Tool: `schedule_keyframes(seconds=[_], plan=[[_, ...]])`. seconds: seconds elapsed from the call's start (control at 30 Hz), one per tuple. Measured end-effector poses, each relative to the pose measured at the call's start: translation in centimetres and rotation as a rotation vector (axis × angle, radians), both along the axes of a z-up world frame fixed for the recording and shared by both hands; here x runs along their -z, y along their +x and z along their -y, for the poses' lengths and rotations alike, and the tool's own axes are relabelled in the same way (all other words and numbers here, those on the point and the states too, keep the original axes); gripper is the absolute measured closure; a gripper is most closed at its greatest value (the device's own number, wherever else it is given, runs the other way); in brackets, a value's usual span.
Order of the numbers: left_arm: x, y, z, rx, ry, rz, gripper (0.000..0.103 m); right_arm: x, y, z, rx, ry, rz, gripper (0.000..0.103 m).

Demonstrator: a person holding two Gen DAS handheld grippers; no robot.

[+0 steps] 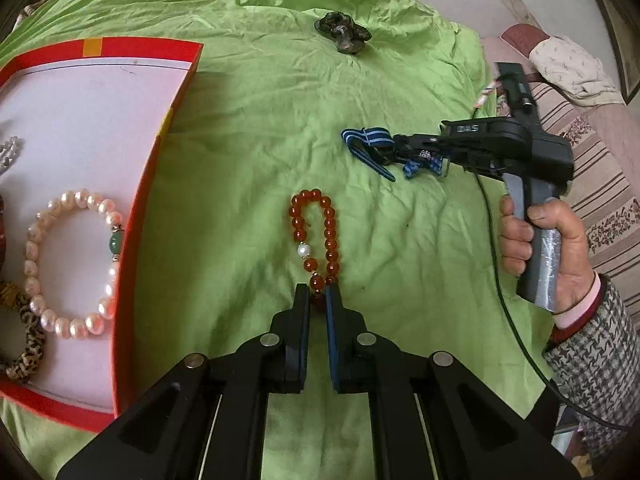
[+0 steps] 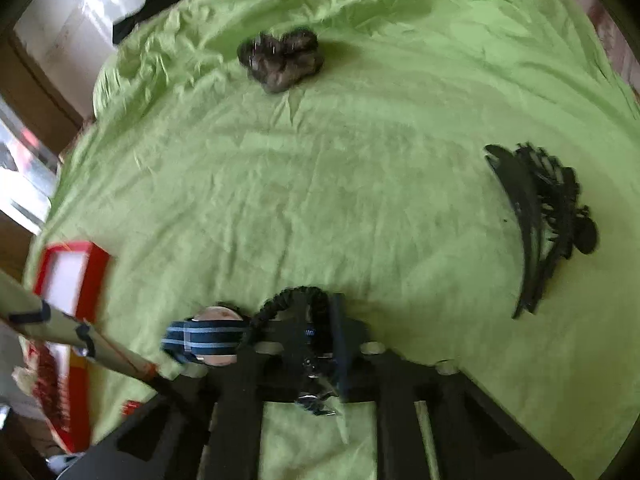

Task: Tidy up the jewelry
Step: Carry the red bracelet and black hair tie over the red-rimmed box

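Biggest worry here: pinching only the last bead or two of the red bead bracelet (image 1: 316,236) with the left tool (image 1: 318,296), clenched tight on the near end, with the rest of the loop lying stretched out on the green sheet (image 1: 240,140). Could easily pop out on a quick lift, being round and slick, or swing and miss the red box (image 1: 132,220) just to the left, already holding a pearl bracelet (image 1: 82,195) on its white lining. Same story on the other side: right tool (image 2: 316,332) clamped on a blue striped hair band (image 2: 204,342), grabbed off-centre, with the striped end sticking out sideways and a black elastic loop (image 2: 288,300) poking past the fingertips. Might snag or drop halfway, dangling like that. Also worth keeping both tools apart on the way to the box, and minding the cable (image 1: 500,280) trailing beside the right hand (image 1: 552,248). Pose-wise: left tool aimed steeply down, fingertips right at the fabric; right hand wrapped around the handle at the right edge, tool reaching in sideways and tipped down, near the bracelet but apart from it. Can't tell whether the hair band is off the sheet yet.
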State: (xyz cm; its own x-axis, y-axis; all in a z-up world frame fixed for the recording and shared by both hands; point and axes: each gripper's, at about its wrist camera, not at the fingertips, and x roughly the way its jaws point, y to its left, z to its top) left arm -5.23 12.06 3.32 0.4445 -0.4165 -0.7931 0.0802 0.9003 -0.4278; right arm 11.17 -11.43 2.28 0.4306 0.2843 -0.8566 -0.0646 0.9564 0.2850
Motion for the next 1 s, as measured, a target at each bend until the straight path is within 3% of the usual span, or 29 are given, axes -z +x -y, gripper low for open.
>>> schedule_keyframes(seconds=[0.13, 0.37, 0.67, 1.0], plan=[[-2.2, -0.9, -0.2, -0.008, -0.004, 0.039, 0.096, -3.5, -2.3, 0.7, 0.013, 0.055, 0.064, 0.095], [-7.9, -3.7, -1.4, -0.038, -0.027, 0.138, 0.096, -9.0, -8.5, 0.0, -0.036, 0.035, 0.173, 0.095], [-11.7, -7.3, -4.0, -0.099, -0.043, 0.194, 0.096, -11.9, -15.4, -1.9, -0.100, 0.047, 0.223, 0.095], [-13.7, -9.0, -11.3, -0.237, -0.051, 0.223, 0.095, -13.4, -17.6, -7.5, -0.201, 0.057, 0.225, 0.095]])
